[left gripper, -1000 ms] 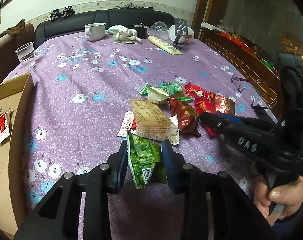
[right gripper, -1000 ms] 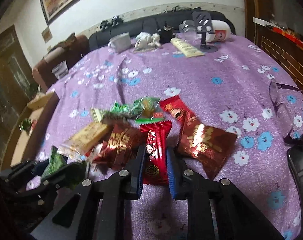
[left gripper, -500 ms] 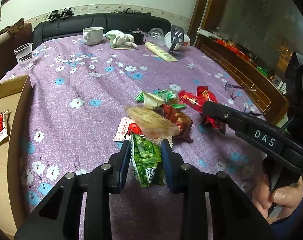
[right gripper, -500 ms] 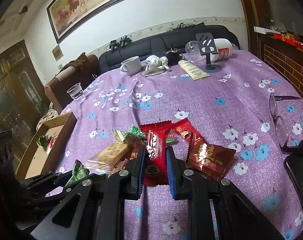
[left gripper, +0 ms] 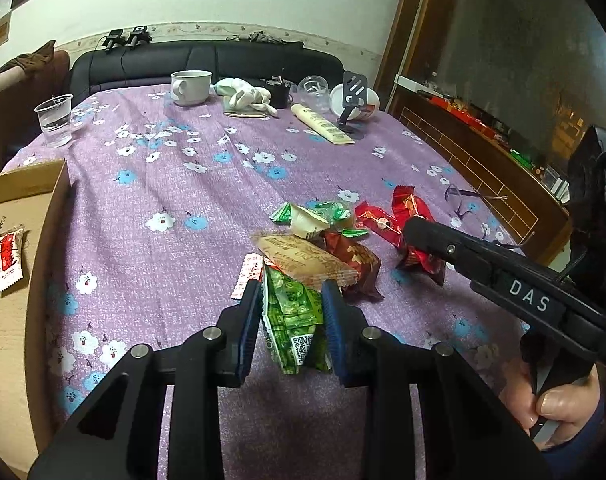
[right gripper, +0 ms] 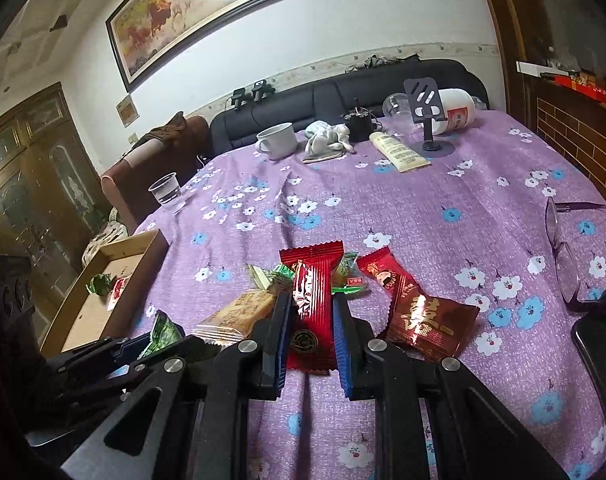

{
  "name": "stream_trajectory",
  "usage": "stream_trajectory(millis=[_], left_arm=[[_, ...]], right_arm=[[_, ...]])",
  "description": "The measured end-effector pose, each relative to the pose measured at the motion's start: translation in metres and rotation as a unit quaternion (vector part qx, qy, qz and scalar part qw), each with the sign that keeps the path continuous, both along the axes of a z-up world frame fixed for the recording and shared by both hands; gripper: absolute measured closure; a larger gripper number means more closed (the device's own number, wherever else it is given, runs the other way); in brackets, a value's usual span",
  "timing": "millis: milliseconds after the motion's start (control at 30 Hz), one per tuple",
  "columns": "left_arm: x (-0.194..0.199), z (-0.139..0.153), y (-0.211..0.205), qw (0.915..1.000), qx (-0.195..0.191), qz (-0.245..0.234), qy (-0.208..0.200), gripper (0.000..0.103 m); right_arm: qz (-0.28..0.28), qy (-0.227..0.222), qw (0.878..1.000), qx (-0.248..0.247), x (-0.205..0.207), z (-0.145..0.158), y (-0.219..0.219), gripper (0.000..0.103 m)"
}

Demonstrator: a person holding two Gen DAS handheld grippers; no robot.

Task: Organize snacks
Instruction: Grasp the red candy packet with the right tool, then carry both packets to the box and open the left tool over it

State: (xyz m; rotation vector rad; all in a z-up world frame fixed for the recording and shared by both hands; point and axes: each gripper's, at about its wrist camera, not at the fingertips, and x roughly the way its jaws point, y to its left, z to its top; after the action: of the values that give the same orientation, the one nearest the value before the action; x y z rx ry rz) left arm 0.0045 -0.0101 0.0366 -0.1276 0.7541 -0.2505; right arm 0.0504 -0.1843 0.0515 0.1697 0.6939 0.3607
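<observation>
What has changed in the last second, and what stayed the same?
Both grippers rose from the pile: left gripper carrying the green snack packet, right gripper the red snack packet. Both grips held. The remaining snacks and the cardboard box stayed put.

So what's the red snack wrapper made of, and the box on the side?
The red snack wrapper, held in the right gripper, looks like shiny plastic or foil film: it glints and has crimped ends. The box looks like plain brown cardboard, matte, with thin folded walls.
</observation>
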Motion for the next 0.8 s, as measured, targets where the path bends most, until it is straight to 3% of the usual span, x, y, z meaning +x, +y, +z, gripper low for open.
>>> stream_trajectory(millis=[167,333,500,800], left_arm=[[-0.003,0.005,0.003,0.9998,-0.013,-0.001,-0.012,0.075],[-0.015,0.016,-0.002,0.9984,-0.008,-0.008,-0.056,0.076],[-0.012,0.016,-0.002,0.9985,-0.003,-0.006,-0.054,0.076],[-0.019,0.023,0.010,0.9967,-0.030,0.006,-0.076,0.076]], right_arm=[[0.002,-0.004,1.000,0.003,-0.001,0.001,-0.001,0.083],[0.012,-0.014,1.000,0.006,-0.004,0.004,0.002,0.083],[0.016,-0.017,1.000,0.001,-0.005,0.004,0.005,0.083],[0.013,-0.024,1.000,0.014,-0.006,0.007,0.002,0.083]])
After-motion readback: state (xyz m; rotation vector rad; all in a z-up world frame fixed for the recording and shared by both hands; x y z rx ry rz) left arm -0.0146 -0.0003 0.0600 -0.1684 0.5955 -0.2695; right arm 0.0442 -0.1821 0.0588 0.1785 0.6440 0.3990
